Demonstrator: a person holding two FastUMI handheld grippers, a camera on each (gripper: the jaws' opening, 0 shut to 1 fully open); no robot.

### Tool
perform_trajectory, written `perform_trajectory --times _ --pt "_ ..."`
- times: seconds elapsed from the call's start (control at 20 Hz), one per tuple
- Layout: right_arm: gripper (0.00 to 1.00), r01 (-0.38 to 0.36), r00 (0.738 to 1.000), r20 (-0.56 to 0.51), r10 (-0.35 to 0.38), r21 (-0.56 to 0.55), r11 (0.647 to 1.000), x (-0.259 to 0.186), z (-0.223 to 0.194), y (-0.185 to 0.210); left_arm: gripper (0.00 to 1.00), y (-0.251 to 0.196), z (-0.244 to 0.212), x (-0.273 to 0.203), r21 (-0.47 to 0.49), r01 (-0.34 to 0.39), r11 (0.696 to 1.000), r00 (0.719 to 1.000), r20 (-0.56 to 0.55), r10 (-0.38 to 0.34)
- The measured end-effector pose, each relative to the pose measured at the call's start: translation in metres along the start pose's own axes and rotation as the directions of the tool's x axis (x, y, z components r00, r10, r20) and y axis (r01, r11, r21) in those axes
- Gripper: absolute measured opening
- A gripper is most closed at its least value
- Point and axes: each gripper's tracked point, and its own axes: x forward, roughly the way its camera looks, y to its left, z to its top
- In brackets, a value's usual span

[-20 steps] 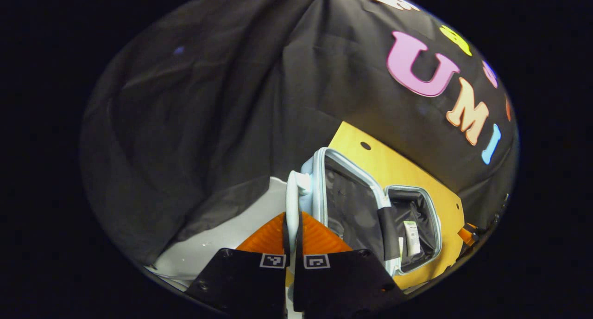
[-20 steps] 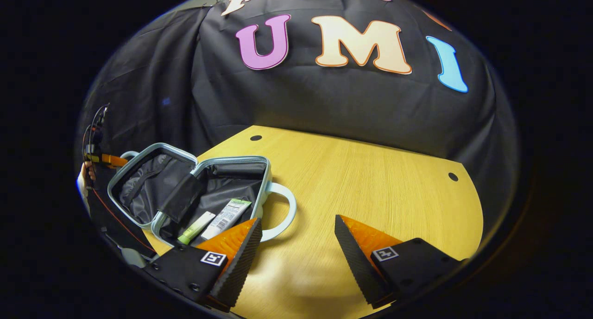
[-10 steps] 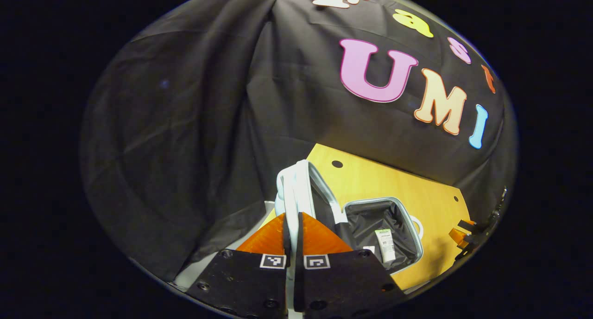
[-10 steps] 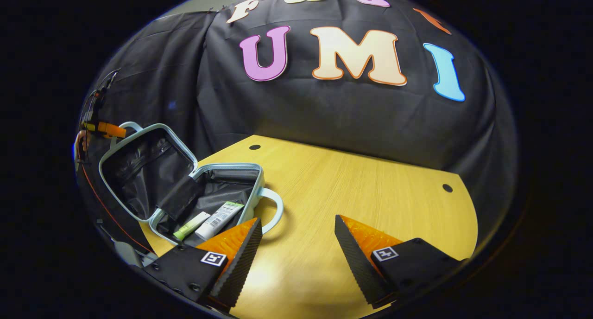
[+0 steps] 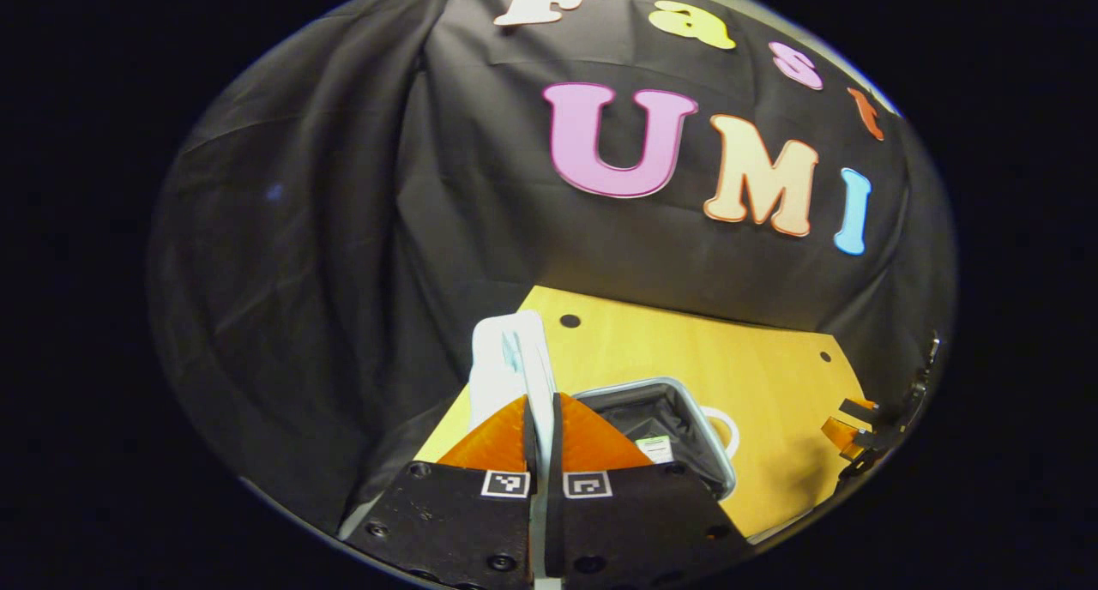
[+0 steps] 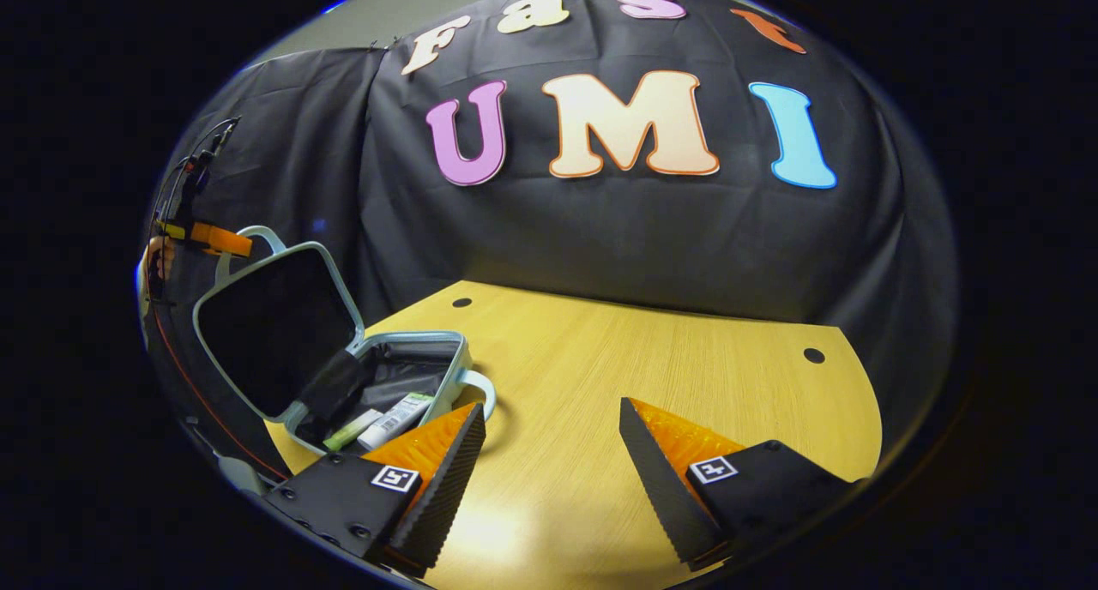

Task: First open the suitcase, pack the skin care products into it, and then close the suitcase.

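A pale blue suitcase point(image 6: 377, 376) with a dark lining lies open at the left of the wooden table point(image 6: 652, 376). Its lid point(image 6: 270, 328) stands nearly upright. Two tubes of skin care product point(image 6: 382, 418) lie inside the base. In the left gripper view, my left gripper point(image 5: 542, 401) is shut on the lid's pale handle point(image 5: 515, 358), with the base point(image 5: 660, 418) just to its right. That same gripper point(image 6: 206, 237) shows far left in the right gripper view, holding the lid's handle. My right gripper point(image 6: 549, 427) hangs open over the table, right of the suitcase, with nothing between its fingers.
The suitcase base has its own looped handle point(image 6: 480, 393) lying toward the table's middle. Small round holes point(image 6: 813, 355) mark the tabletop near its back edge. A hand point(image 6: 154, 260) holds the left gripper at the far left.
The left gripper has lifted the lid by its handle from lying back flat to nearly upright. The right gripper has stayed open and drifted slightly away from the suitcase.
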Motion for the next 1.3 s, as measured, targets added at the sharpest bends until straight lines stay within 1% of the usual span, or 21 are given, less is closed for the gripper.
perform_trajectory --times 0.2,0.3,0.55,0.7,0.9,1.05,1.15,1.3 --pt "0.98 0.004 1.000 0.028 -0.005 0.005 1.000 -0.011 0.008 -0.021 0.00 -0.058 0.007 0.016 -0.004 0.088 0.996 0.996 0.010 -0.088" --pt "0.98 0.011 1.000 0.025 -0.012 0.019 1.000 -0.017 0.006 -0.032 0.00 -0.085 0.008 0.023 -0.003 0.139 0.990 0.990 0.006 -0.139" --pt "0.98 0.061 0.997 0.040 -0.062 0.040 0.997 -0.034 0.009 -0.059 0.01 -0.150 -0.007 0.046 -0.012 0.257 0.966 0.965 -0.040 -0.258" --pt "0.98 0.095 0.994 0.052 -0.097 0.047 0.994 -0.045 0.012 -0.072 0.01 -0.183 -0.024 0.060 0.009 0.301 0.954 0.950 -0.089 -0.299" --pt "0.98 0.126 0.989 0.065 -0.130 0.062 0.990 -0.061 0.016 -0.079 0.02 -0.217 -0.049 0.083 0.062 0.316 0.947 0.939 -0.160 -0.303" --pt "0.98 0.141 0.987 0.070 -0.145 0.066 0.988 -0.067 0.017 -0.082 0.02 -0.242 -0.074 0.100 0.061 0.314 0.947 0.927 -0.233 -0.293" --pt "0.98 0.155 0.984 0.076 -0.159 0.061 0.986 -0.074 0.019 -0.086 0.03 -0.253 -0.094 0.115 0.057 0.296 0.953 0.920 -0.285 -0.268" --pt "0.98 0.163 0.982 0.081 -0.169 0.081 0.983 -0.081 0.019 -0.092 0.03 -0.267 -0.121 0.132 0.112 0.256 0.960 0.917 -0.342 -0.205"
